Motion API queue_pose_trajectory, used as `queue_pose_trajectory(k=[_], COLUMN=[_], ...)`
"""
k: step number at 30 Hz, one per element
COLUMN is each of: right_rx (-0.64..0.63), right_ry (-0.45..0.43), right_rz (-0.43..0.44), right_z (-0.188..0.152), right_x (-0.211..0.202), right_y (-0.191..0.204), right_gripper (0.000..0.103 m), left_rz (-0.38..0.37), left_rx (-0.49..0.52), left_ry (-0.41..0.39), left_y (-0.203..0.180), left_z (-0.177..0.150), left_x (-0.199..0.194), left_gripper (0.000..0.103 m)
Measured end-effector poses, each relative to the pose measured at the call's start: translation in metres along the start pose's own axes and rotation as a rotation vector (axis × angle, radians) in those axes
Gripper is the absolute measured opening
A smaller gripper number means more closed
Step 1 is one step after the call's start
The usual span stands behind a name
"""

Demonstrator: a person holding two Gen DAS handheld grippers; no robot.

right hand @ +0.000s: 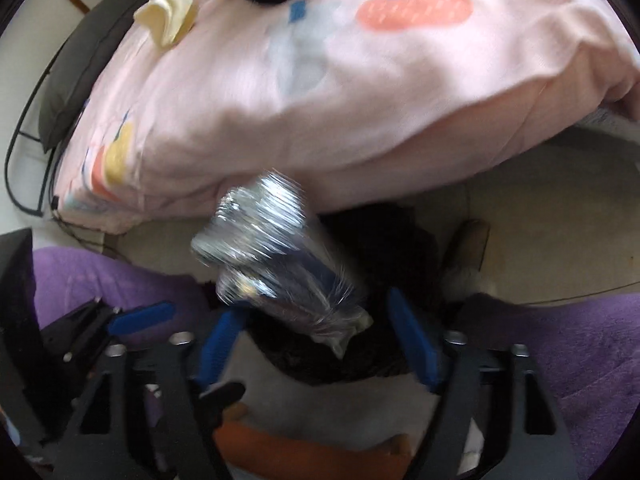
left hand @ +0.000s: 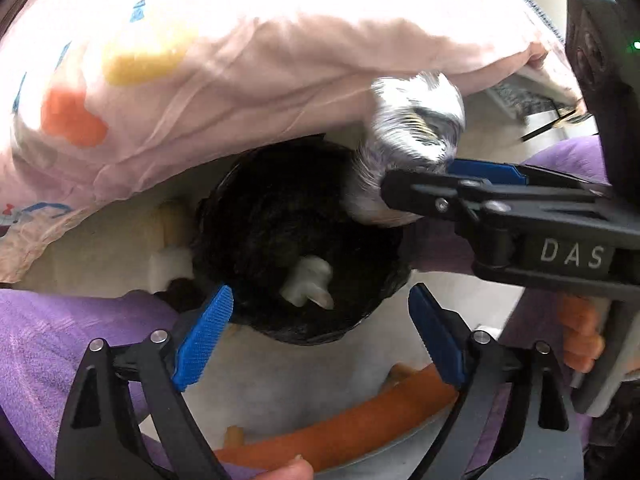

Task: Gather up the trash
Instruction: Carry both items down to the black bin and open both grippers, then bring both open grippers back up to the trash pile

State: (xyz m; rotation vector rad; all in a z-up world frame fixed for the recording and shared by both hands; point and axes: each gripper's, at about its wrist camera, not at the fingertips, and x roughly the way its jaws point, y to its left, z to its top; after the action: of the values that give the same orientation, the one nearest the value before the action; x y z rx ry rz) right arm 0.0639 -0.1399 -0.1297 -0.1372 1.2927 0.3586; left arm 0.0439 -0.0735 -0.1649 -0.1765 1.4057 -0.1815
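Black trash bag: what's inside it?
Inside the black trash bag a crumpled white scrap shows. The rest is dark; the silver wrapper covers the far rim.

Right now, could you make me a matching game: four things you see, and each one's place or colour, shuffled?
Things:
1 foil wrapper
2 white wad
3 quilt
4 bin

Place or colour:
a inside the bin
b black
c pink, with orange patches
d above the bin, between the open fingers of the right gripper

Pairs: 1-d, 2-a, 3-c, 4-b
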Motion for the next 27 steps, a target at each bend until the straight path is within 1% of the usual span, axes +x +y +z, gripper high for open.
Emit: queue_pose_trajectory(k=[1, 2, 5, 9, 13, 15, 17, 20, 21, 23, 24, 26, 27], right_rx=[0.006, 0.014, 0.037, 0.052, 0.057, 0.07, 0.075, 0.041, 0.03, 0.014, 0.011, 0.004, -0.002], right_ry=[-0.022, -0.043, -0.1, -0.169, -0.259, -0.292, -0.324, -0.352, -0.36, -0.375, -0.379, -0.39, -0.395], right_rz=[0.001, 0.002, -0.006, 0.007, 0.047, 0.087, 0.094, 0.095, 0.094, 0.097, 0.096, 0.089, 0.091], right_z=[0.001, 0.003, 0.004, 0.006, 0.006, 0.008, 0.013, 0.025, 0.027, 0.037, 0.041, 0.051, 0.055], right_x=[-0.003, -0.007, -0.018, -0.032, -0.053, -0.058, -0.066, -0.076, -0.08, -0.084, -0.086, -0.09, -0.092], right_y=[-0.001, -0.004, -0.009, -0.012, -0.011, -0.011, -0.012, -0.008, -0.009, -0.007, -0.009, -0.008, -0.009], right_gripper=[0.084, 0.084, 0.085, 0.085, 0.086, 0.086, 0.086, 0.086, 0.086, 0.086, 0.086, 0.086, 0.086], left_rz=[0.007, 0.019, 0.02, 0.046, 0.062, 0.055, 0.042, -0.016, -0.022, -0.006, -0.014, -0.032, -0.025], left_rx=[0.004, 0.01, 0.014, 0.013, 0.01, 0.0, -0.009, 0.001, 0.013, 0.023, 0.022, 0.01, -0.003], left_ry=[-0.008, -0.02, -0.032, -0.07, -0.133, -0.174, -0.208, -0.236, -0.255, -0.299, -0.323, -0.34, -0.351], left_y=[0.0, -0.002, 0.0, -0.001, 0.0, 0.001, 0.006, 0.01, 0.011, 0.013, 0.016, 0.02, 0.023], left_z=[0.001, 0.001, 0.003, 0.002, -0.001, 0.0, 0.004, 0.012, 0.015, 0.02, 0.025, 0.031, 0.035], left_x=[-0.001, -0.003, -0.006, -0.014, -0.029, -0.038, -0.046, -0.056, -0.061, -0.071, -0.076, -0.082, -0.084], left_gripper=[0.096, 0.097, 0.097, 0.097, 0.097, 0.097, 0.097, 0.097, 0.097, 0.097, 0.097, 0.097, 0.097])
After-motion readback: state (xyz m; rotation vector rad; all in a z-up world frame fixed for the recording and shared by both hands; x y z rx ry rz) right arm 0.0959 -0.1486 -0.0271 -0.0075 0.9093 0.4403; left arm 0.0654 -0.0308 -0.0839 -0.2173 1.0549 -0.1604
